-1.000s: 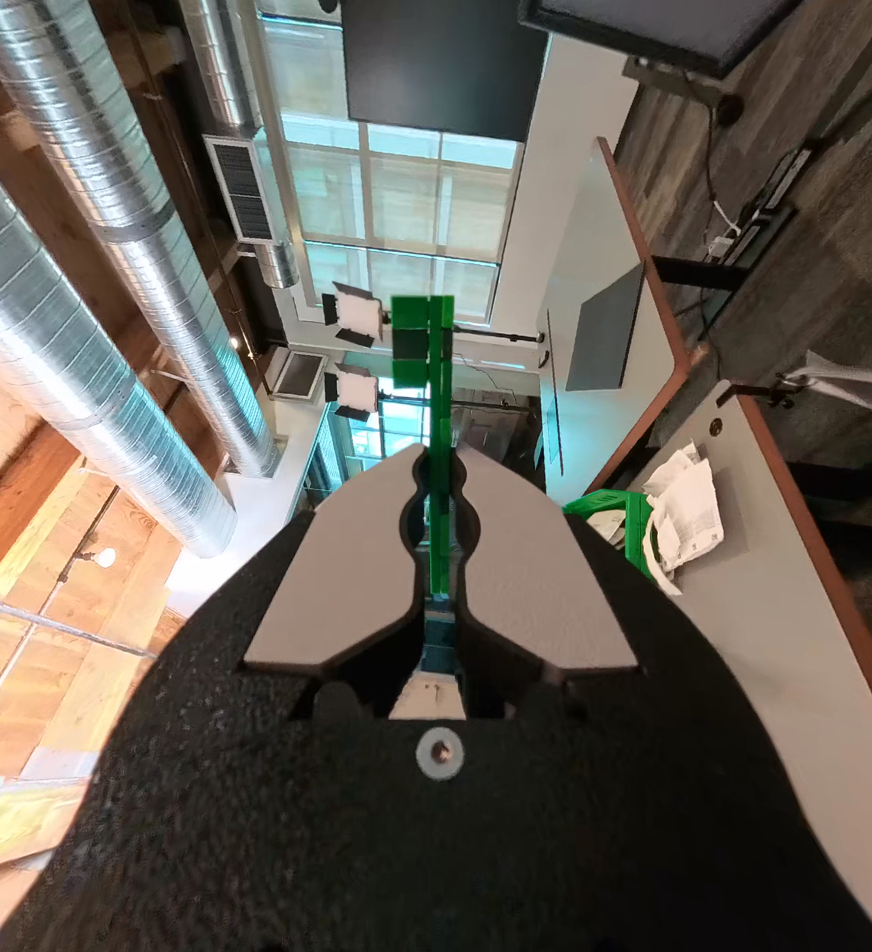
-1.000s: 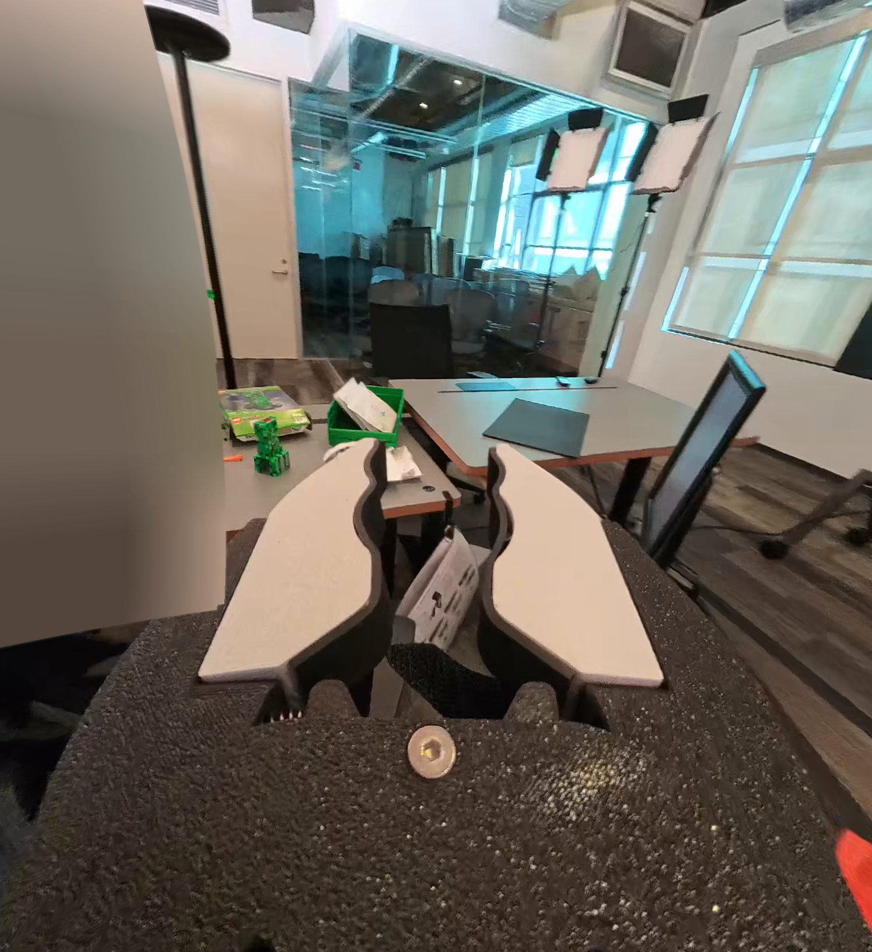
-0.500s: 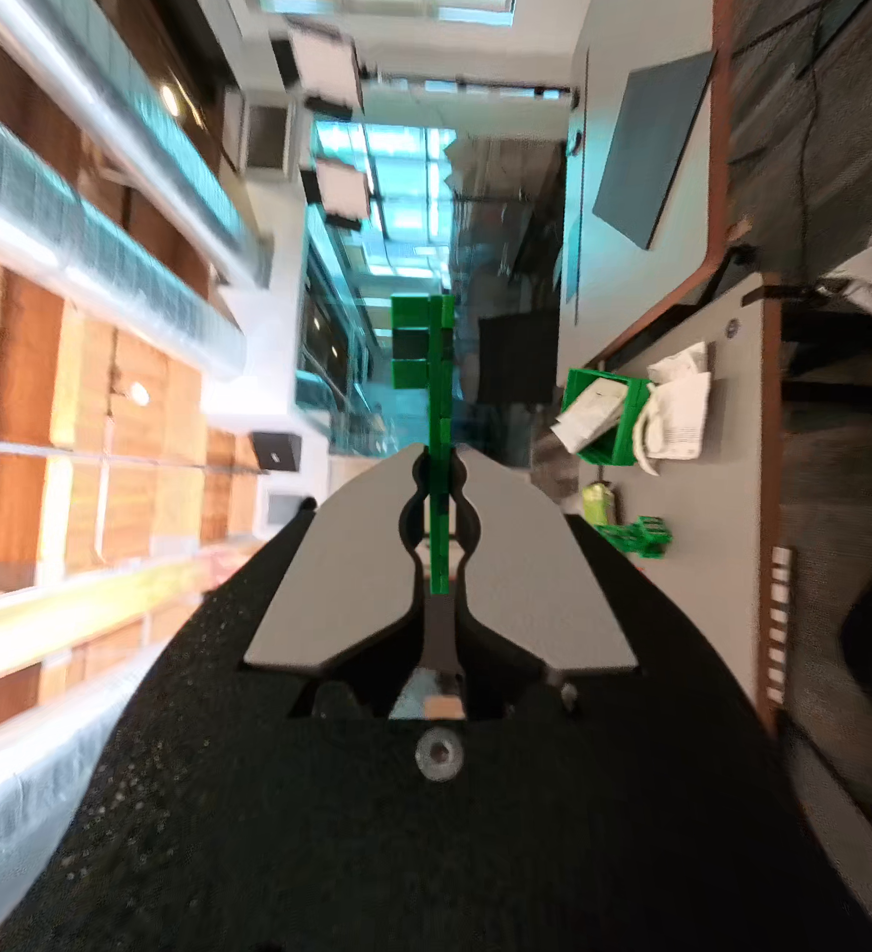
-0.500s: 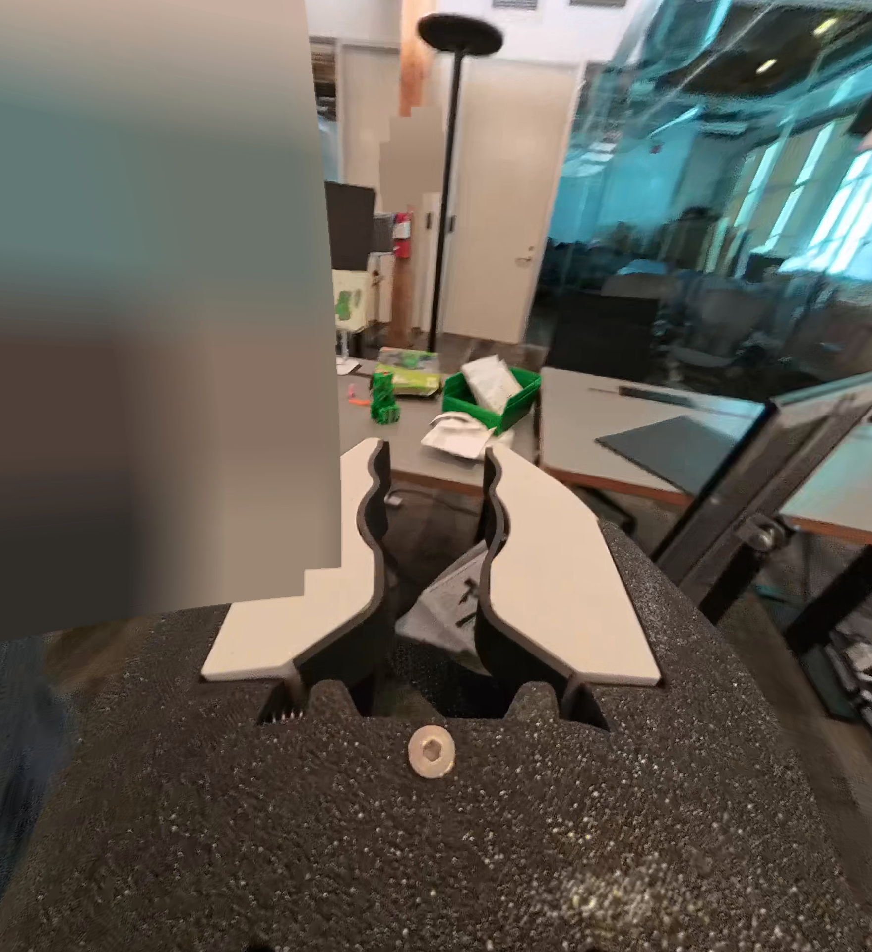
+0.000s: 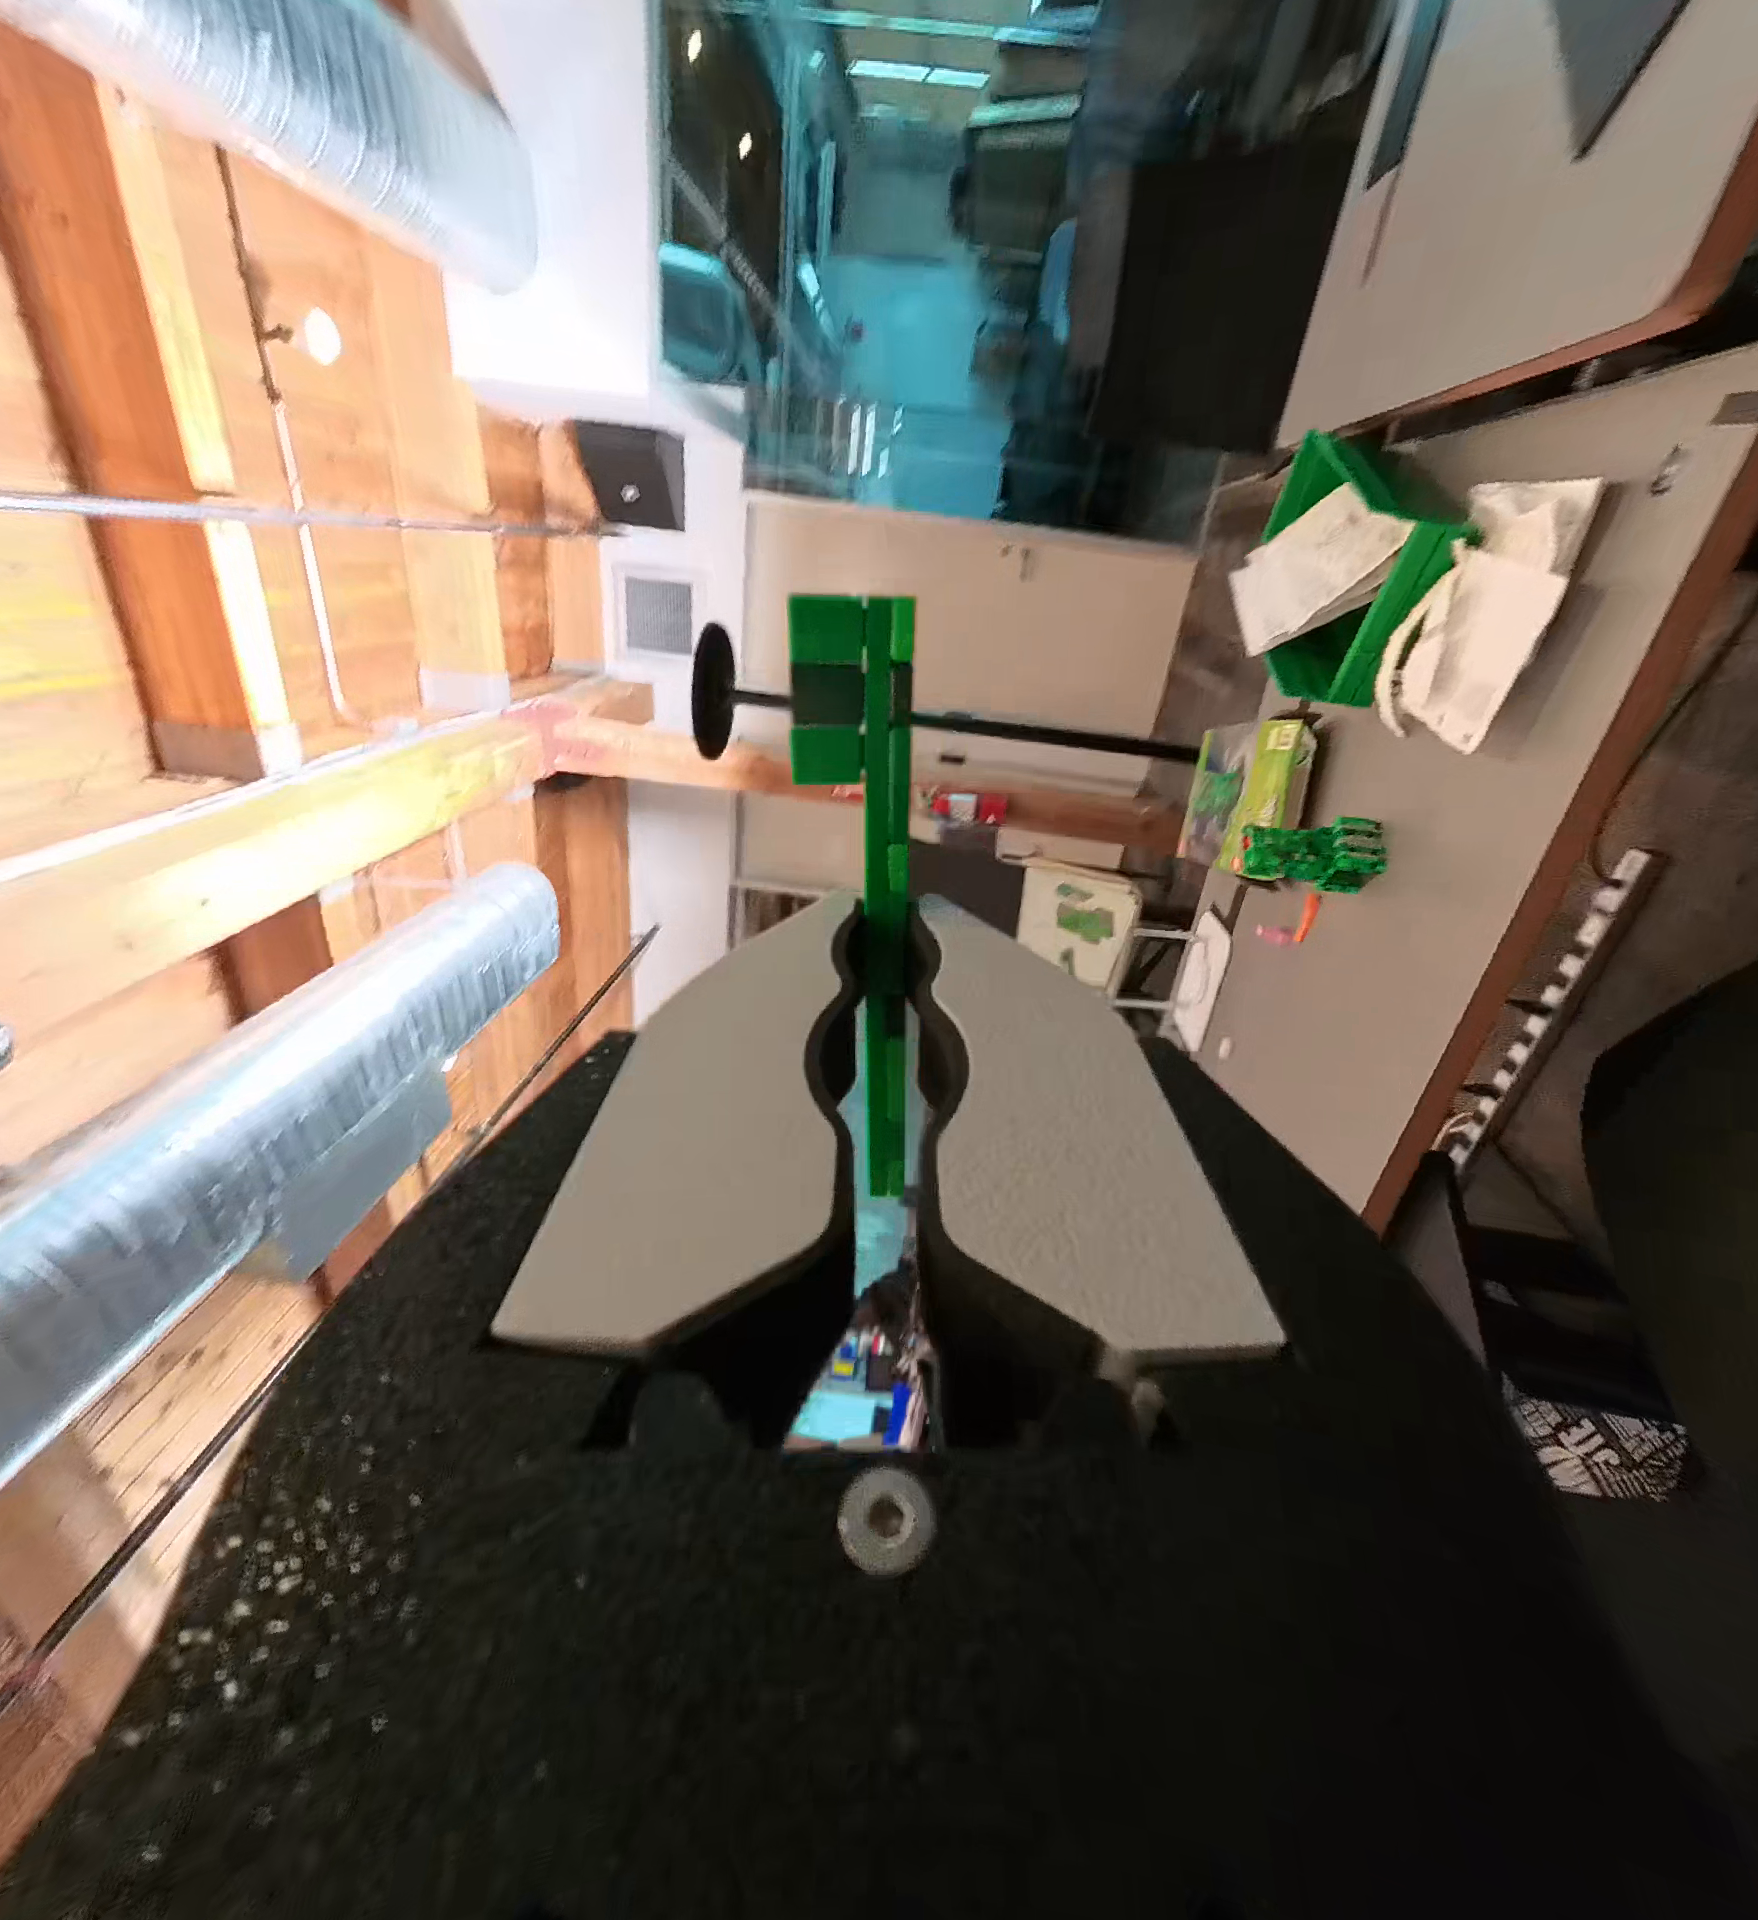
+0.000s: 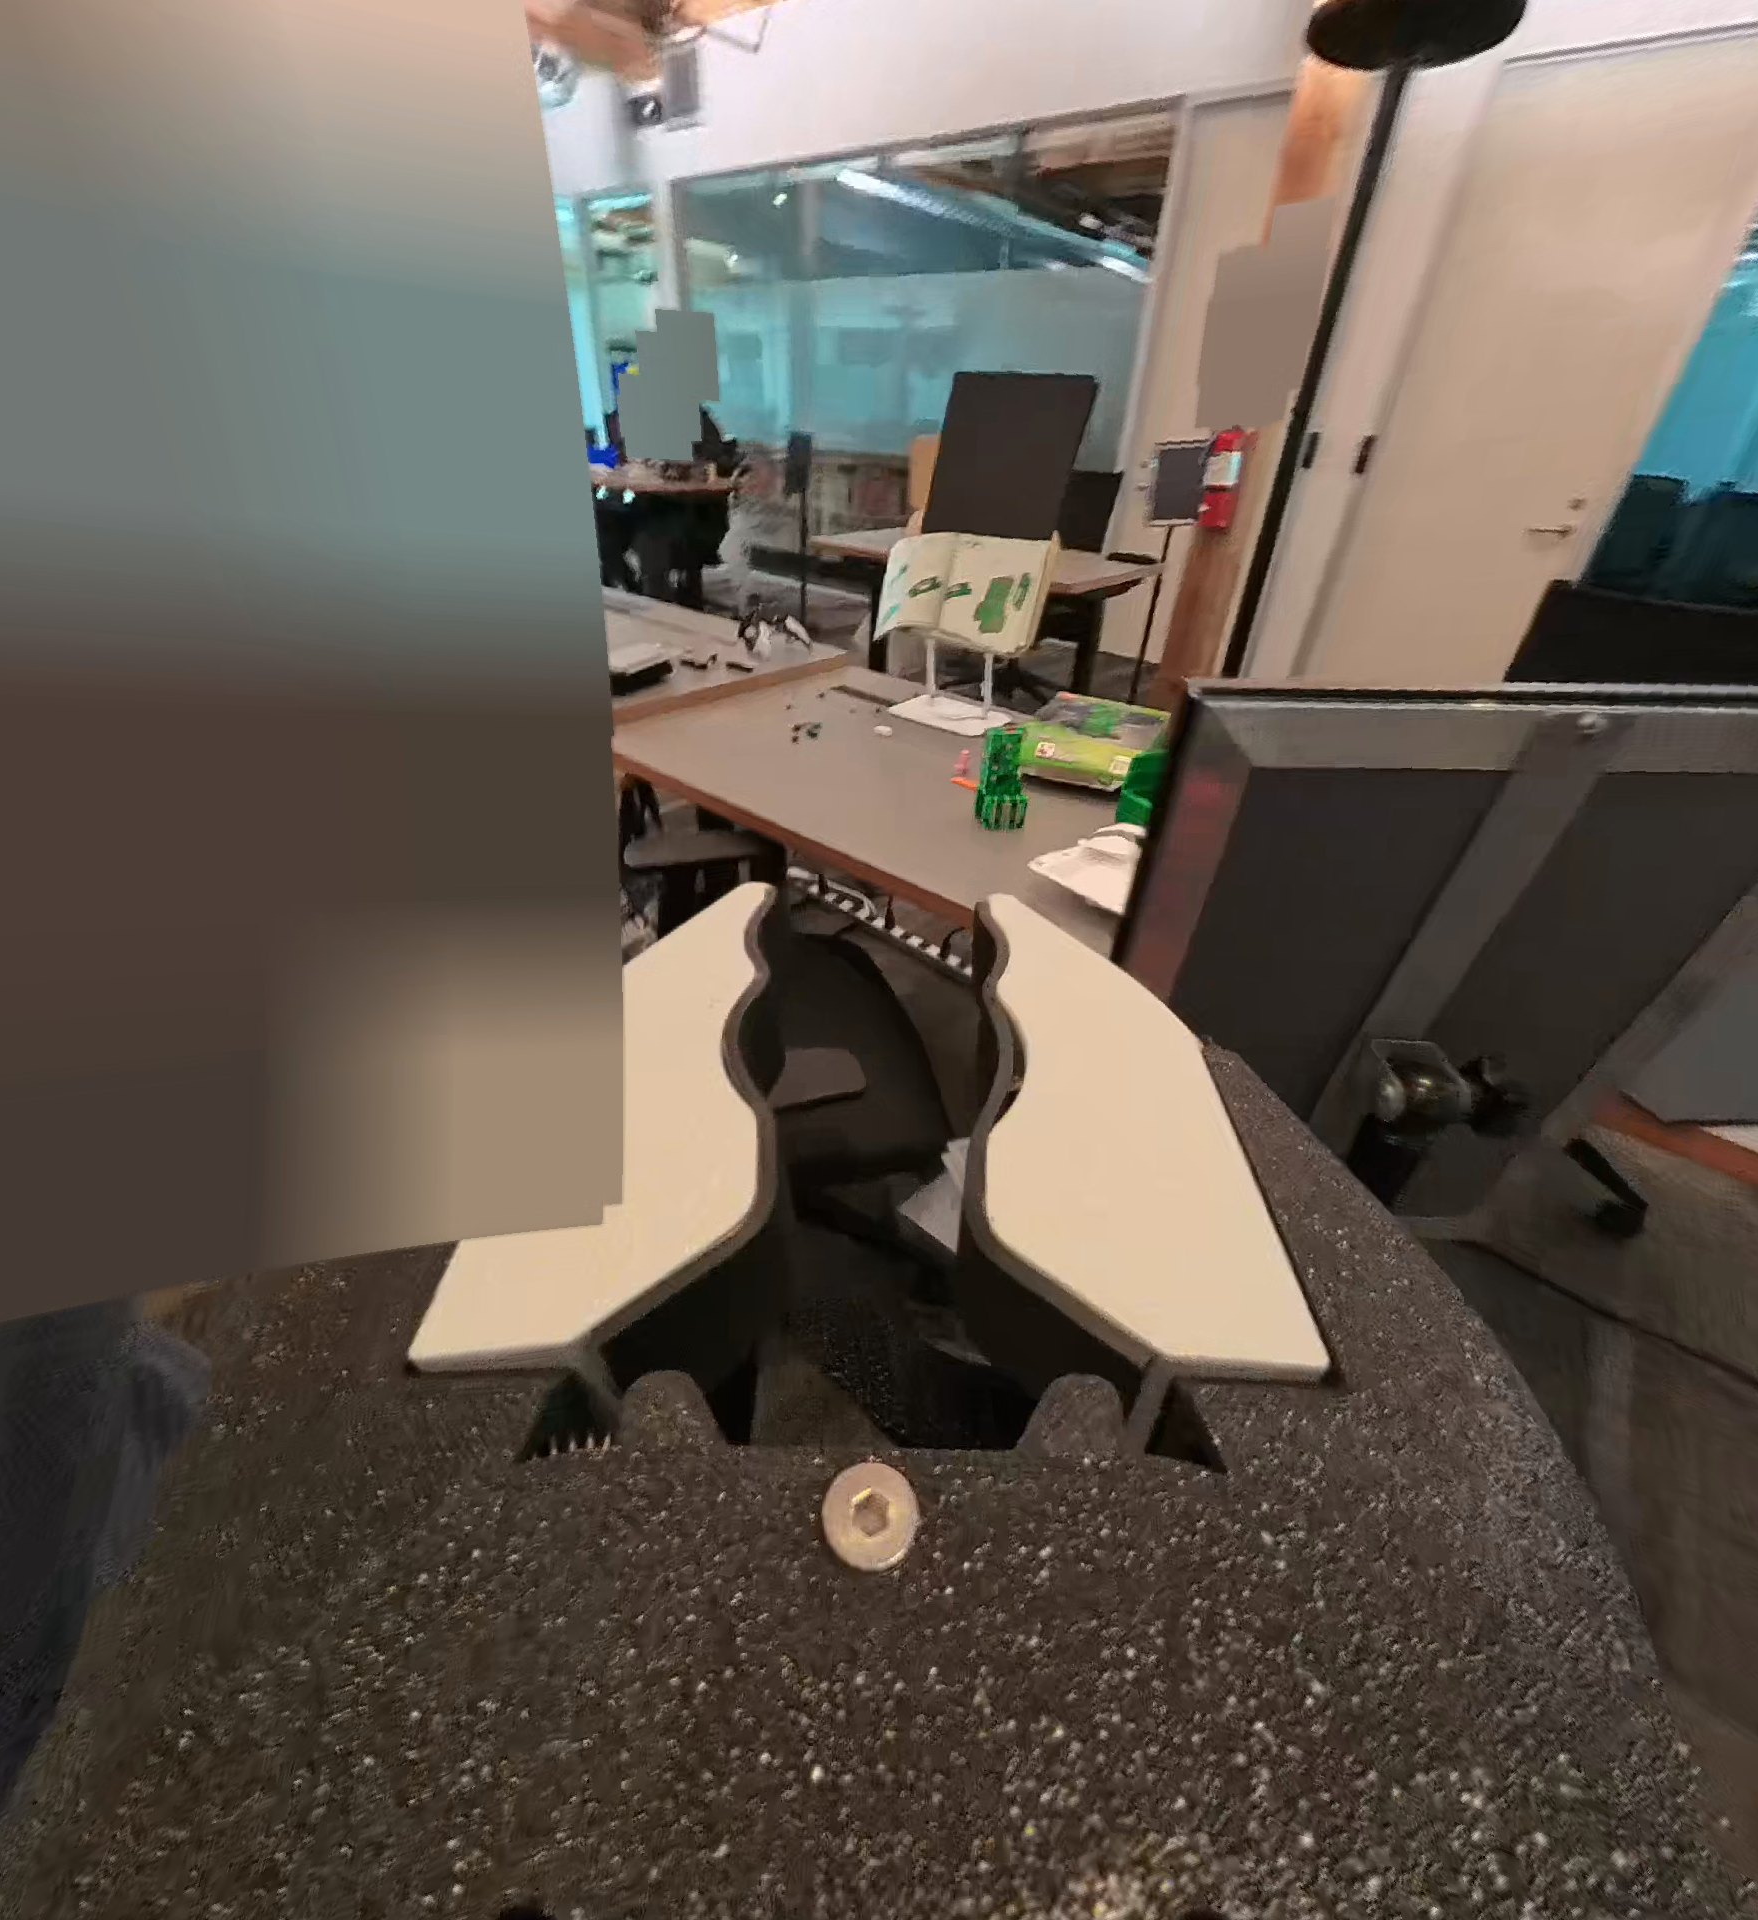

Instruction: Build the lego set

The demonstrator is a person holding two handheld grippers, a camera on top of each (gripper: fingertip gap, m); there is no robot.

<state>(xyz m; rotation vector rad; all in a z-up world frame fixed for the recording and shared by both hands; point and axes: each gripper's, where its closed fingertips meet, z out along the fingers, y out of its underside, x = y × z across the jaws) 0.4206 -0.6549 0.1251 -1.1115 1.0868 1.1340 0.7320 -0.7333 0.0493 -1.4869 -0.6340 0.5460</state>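
Left wrist view: the left tongs [image 5: 887, 920] are clamped edge-on upon a thin green lego panel [image 5: 883, 831], which sticks out past the tips with a small dark-and-green block at its far end; the view is rolled sideways, so the worktop [image 5: 1374, 1039] runs up the right, carrying the green lego figure [image 5: 1316, 854], the set's box [image 5: 1259, 790], and a green bin [image 5: 1353, 582] with paper bags. Right wrist view: the right tongs [image 6: 873, 920] stand parted and empty, held low before the worktop [image 6: 802, 779], where the figure [image 6: 1000, 779] stands upright near an open instruction booklet [image 6: 963, 608] on a stand. Judgement: the panel is being carried back to the figure; level the left wrist first, then let the free tongs steady the figure while the panel is pressed on squarely.
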